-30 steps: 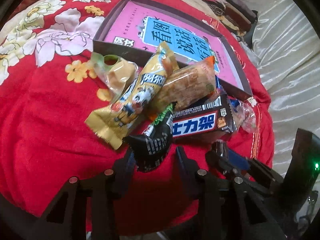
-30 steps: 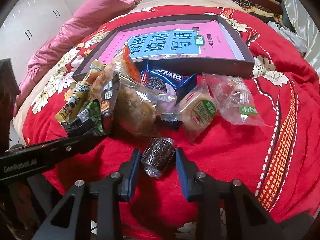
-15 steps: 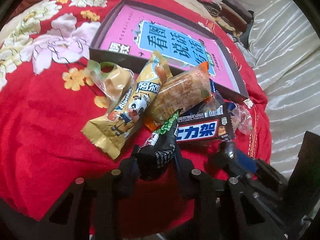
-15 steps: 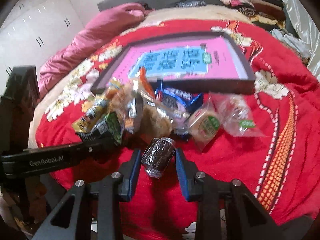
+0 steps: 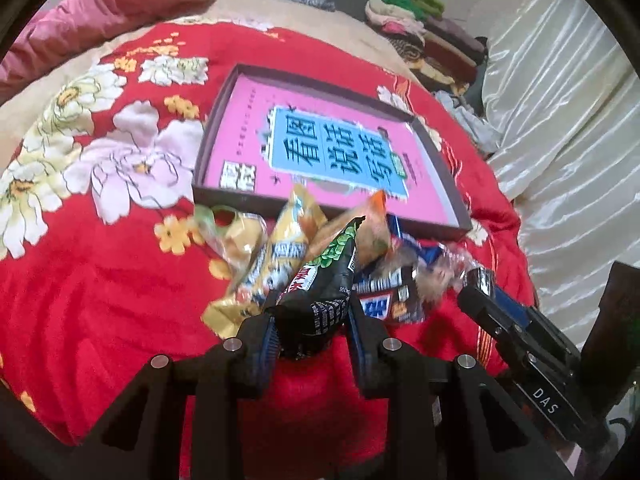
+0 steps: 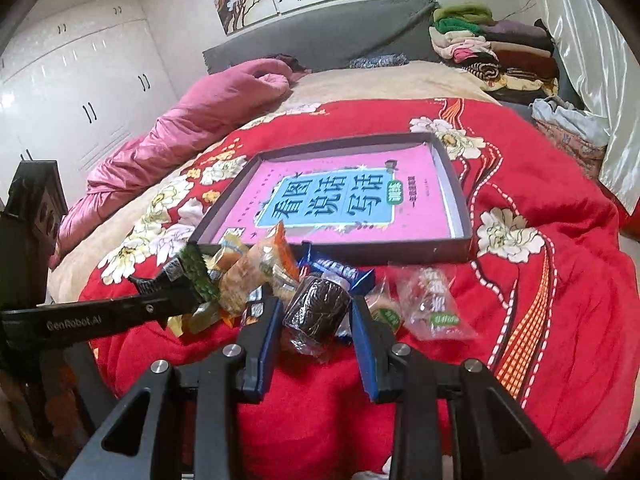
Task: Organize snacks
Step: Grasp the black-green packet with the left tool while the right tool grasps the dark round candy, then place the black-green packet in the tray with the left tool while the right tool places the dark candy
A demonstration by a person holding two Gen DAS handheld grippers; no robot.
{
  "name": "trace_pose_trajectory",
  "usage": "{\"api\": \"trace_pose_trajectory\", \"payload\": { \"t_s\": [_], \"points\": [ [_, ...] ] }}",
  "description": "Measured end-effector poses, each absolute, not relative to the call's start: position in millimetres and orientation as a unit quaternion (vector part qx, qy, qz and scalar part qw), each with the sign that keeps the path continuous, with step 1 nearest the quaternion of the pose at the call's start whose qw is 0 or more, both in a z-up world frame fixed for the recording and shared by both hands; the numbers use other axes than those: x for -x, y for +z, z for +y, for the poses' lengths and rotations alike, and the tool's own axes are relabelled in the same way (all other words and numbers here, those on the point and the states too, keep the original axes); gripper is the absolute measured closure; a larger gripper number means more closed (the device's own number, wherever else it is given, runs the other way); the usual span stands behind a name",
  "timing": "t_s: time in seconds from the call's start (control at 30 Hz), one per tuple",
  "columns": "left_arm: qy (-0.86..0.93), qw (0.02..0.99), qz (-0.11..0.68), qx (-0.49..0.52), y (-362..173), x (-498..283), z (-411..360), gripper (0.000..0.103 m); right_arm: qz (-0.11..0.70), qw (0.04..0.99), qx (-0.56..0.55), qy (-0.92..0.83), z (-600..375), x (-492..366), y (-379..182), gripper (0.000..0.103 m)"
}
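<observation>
Both grippers lifted, left gripper (image 5: 312, 322) clamping black packet (image 5: 320, 296), right gripper (image 6: 316, 316) clamping brown roll (image 6: 316, 308), red floral bedspread (image 6: 540, 280)

- We see a bed whose red floral quilt (image 6: 540, 300) carries everything here.
- A shallow dark box lid (image 6: 460, 204) lies flat on the quilt at 12 o'clock from the snack heap, with a pink book (image 6: 340, 204) inside it.
- The heap of wrapped snacks (image 5: 280, 248) rests on the quilt, touching the lid's near wall.
- At 3 o'clock in the heap, we find two clear-wrapped pastries (image 6: 436, 300) lying on the quilt.
- A pink duvet (image 6: 192, 128) is bunched on the bed at 10 o'clock.
- Folded clothes (image 6: 492, 52) are stacked at 1 o'clock, by the headboard.
</observation>
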State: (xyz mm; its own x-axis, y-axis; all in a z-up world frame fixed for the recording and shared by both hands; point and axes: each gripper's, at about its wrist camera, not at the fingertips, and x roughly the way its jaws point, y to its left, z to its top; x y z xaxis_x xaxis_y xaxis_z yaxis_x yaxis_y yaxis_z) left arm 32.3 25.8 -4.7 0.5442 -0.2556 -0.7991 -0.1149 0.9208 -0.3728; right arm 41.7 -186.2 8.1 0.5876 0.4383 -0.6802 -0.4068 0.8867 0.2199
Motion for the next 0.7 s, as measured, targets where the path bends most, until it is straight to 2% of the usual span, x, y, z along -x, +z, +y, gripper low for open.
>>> {"api": "trace_pose_trajectory", "payload": {
  "t_s": [0.37, 0.7],
  "points": [
    [-0.018, 0.872, 0.446, 0.200, 11, -57, 44, 0.072, 0.339, 0.915, -0.012, 0.221, -199, -73, 19, 0.068],
    [-0.007, 0.878, 0.433, 0.203, 7, -82, 55, 0.072, 0.336, 0.919, -0.023, 0.207, -209, -104, 15, 0.068]
  ]
}}
